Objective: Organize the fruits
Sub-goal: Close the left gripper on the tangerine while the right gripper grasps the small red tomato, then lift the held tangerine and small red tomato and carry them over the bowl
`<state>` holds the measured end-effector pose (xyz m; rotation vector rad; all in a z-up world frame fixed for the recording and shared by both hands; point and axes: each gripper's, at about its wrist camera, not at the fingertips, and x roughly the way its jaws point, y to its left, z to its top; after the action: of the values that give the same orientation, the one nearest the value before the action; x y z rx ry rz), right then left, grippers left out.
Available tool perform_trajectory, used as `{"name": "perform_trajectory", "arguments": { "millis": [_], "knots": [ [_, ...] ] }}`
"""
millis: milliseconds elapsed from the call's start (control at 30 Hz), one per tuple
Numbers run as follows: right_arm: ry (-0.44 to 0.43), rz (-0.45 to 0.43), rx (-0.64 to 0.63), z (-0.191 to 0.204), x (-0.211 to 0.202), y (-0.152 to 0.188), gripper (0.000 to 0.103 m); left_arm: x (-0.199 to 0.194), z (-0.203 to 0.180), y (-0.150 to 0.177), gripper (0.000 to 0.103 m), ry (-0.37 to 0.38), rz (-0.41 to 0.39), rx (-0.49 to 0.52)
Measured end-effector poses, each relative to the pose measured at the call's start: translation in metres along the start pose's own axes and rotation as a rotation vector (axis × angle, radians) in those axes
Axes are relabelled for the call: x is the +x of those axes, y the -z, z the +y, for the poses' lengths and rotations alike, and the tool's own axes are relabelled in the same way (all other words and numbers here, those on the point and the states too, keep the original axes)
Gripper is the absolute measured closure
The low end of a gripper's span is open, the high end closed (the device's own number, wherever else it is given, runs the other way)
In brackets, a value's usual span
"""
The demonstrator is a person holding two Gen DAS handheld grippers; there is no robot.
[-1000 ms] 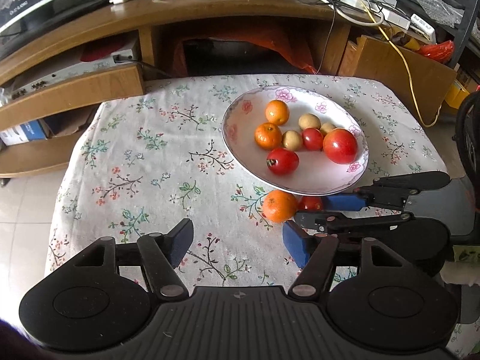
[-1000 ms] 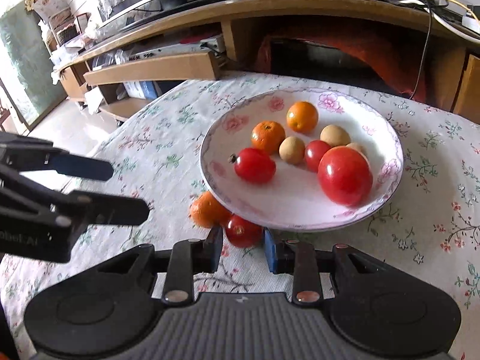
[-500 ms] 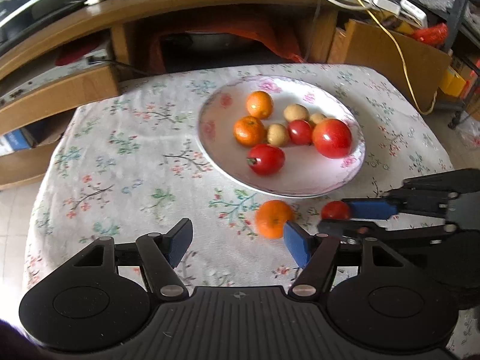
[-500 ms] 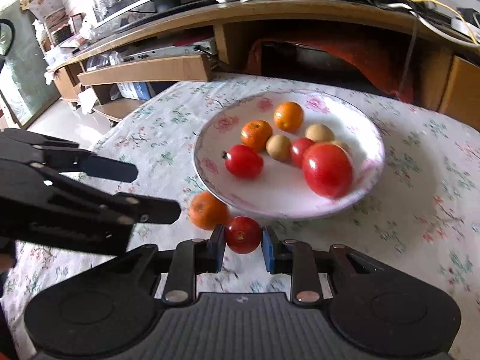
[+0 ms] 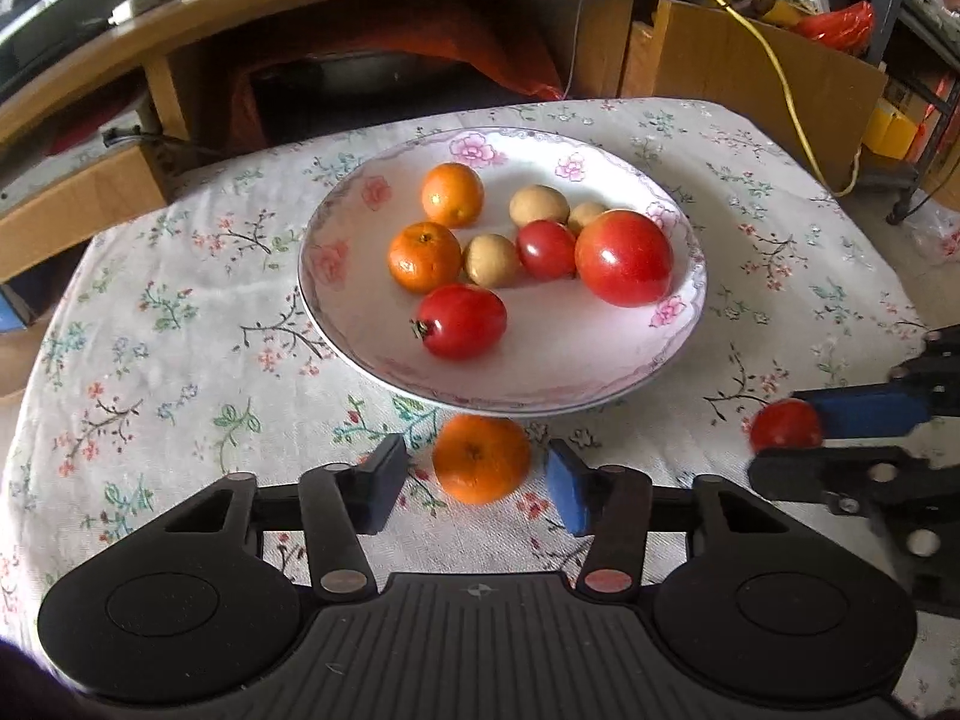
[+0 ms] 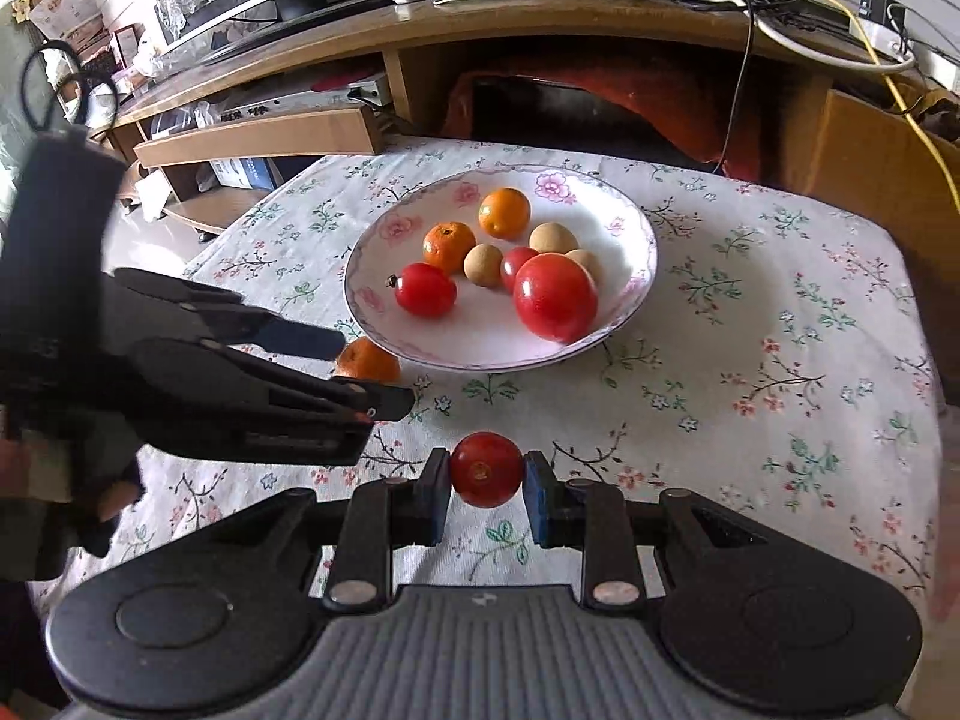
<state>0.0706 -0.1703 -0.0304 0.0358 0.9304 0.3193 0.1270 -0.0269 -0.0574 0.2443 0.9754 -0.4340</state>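
Right now the small round orange mandarin [image 5: 482, 466] lies on the flowered tablecloth [image 5: 180, 348] straight ahead of my left gripper [image 5: 477, 483], squarely between its two blue-padded fingers [image 5: 567, 495], just off the near rim of the wide white porcelain plate with pink flowers [image 5: 336, 258]. My left jaws are closing around it, but the pads do not yet touch its peel; a gap shows on each side. Being nearly spherical, it offers no long axis to favour, so I judge a straight squeeze will do.

My right gripper [image 6: 486, 480] is clenched on a small glossy red tomato [image 6: 486, 469], held above the cloth, well short of the plate. That plate already carries two dimpled mandarins, three smooth red tomatoes and some dull tan round fruits.
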Motion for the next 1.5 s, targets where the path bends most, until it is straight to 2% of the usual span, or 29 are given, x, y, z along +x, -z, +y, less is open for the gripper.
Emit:
{"name": "perform_trajectory", "arguments": {
  "millis": [100, 367, 600, 833, 1167, 1233, 1300, 1333, 1500],
  "knots": [
    [0.001, -0.002, 0.003, -0.001, -0.002, 0.000, 0.077, 0.000, 0.000, -0.002, 0.061, 0.013, 0.005, -0.022],
    [0.020, 0.021, 0.018, -0.005, 0.004, 0.009, 0.077, -0.013, -0.004, 0.010, 0.062, 0.014, 0.027, -0.019],
    [0.000, 0.034, -0.013, 0.007, -0.005, 0.022, 0.077, -0.040, -0.016, 0.038, 0.062, 0.035, 0.071, -0.006],
    [0.029, 0.078, -0.039, 0.011, -0.007, 0.045, 0.077, -0.048, -0.034, 0.056, 0.061, 0.026, 0.074, 0.049],
    [0.037, 0.072, -0.035, 0.010, -0.005, 0.050, 0.077, -0.043, -0.037, 0.057, 0.055, 0.029, 0.057, 0.069],
    [0.038, 0.073, -0.033, 0.010, -0.005, 0.050, 0.077, -0.045, -0.037, 0.055, 0.052, 0.040, 0.049, 0.063],
    [0.033, 0.076, -0.032, 0.010, -0.005, 0.049, 0.075, -0.046, -0.036, 0.052, 0.041, 0.049, 0.032, 0.058],
    [0.030, 0.075, -0.032, 0.010, -0.005, 0.049, 0.075, -0.046, -0.036, 0.051, 0.038, 0.050, 0.025, 0.055],
    [0.024, 0.071, -0.034, 0.009, -0.004, 0.049, 0.075, -0.038, -0.037, 0.049, 0.039, 0.042, 0.032, 0.050]
  ]
}}
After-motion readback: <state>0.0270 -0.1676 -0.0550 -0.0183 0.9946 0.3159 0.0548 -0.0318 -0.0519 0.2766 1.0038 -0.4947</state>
